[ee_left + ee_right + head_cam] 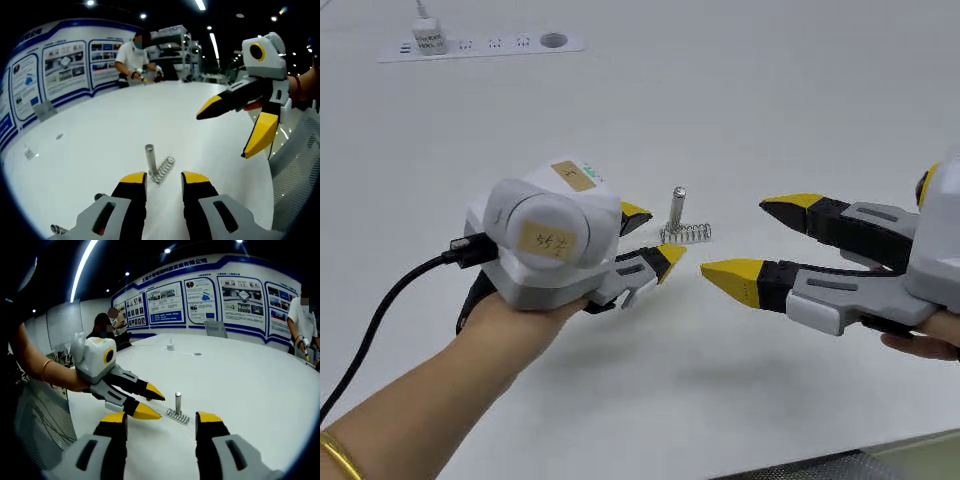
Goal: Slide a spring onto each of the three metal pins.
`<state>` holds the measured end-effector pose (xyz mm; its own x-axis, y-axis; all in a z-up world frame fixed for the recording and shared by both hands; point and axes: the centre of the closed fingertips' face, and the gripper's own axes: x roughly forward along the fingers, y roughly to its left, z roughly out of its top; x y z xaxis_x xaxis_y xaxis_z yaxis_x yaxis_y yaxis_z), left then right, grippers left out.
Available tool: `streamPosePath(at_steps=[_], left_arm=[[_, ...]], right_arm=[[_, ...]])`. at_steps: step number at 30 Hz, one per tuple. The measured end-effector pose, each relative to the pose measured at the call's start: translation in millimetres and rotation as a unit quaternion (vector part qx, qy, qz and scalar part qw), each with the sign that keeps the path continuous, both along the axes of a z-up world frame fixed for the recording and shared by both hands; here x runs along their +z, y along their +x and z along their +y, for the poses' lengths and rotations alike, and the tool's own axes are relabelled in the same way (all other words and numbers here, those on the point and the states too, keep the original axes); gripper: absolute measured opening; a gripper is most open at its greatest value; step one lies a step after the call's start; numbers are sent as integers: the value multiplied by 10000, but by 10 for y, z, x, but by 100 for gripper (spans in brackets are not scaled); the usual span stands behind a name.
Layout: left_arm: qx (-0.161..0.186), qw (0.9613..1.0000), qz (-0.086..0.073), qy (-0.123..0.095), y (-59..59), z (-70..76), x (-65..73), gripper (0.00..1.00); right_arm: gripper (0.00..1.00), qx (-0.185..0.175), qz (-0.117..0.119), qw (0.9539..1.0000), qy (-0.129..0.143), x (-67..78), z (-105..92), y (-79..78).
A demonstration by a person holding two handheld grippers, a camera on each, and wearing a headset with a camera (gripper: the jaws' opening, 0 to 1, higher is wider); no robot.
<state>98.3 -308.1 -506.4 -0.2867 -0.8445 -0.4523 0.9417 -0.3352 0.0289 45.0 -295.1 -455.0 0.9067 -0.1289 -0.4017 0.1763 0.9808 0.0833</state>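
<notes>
One metal pin point(677, 205) stands upright on the white table point(720, 110), and a spring point(686, 234) lies on its side at the pin's foot, touching or nearly touching it. My left gripper point(655, 232) hovers just left of them, open, nothing between its yellow-tipped jaws. My right gripper point(735, 238) faces it from the right, open wide and empty. In the left gripper view the pin point(150, 157) and spring point(163, 169) sit just beyond my left gripper point(164, 179). In the right gripper view the pin point(178, 402) and spring point(178, 416) lie ahead of my right gripper point(161, 417).
A white power strip point(480, 45) with a plug in it lies at the table's far left. A mesh chair back point(840, 465) shows at the near edge. A small spring-like piece point(57, 230) lies low left in the left gripper view. People stand at the far end.
</notes>
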Motion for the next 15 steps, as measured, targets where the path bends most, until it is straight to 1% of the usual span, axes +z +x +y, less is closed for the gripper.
streamPosePath(at_steps=[3, 6, 7, 10, 12, 15], left_arm=[[-8, 10000, -25, 40, -1, -28, -35, 26], [-18, 9999, -100, 133, 4, -58, -95, 26], [-30, 9998, -103, 150, 1, -60, -106, 25], [-89, 9997, -126, 178, -17, -65, -143, 25], [-138, 9995, -222, 187, -30, -73, -172, 25], [-172, 9992, -279, 225, -39, -92, -212, 25]], right_arm=[[57, 40, -4, 10000, -25, 0, 7, -5], [58, 65, -18, 10000, -1, -3, 21, -9], [58, 75, -15, 10000, -6, -5, 25, -12], [59, 94, 62, 9999, -61, -29, 26, -28], [59, 69, 99, 9999, -74, -45, 13, -41], [59, 40, 104, 9999, -37, -58, 4, -61]])
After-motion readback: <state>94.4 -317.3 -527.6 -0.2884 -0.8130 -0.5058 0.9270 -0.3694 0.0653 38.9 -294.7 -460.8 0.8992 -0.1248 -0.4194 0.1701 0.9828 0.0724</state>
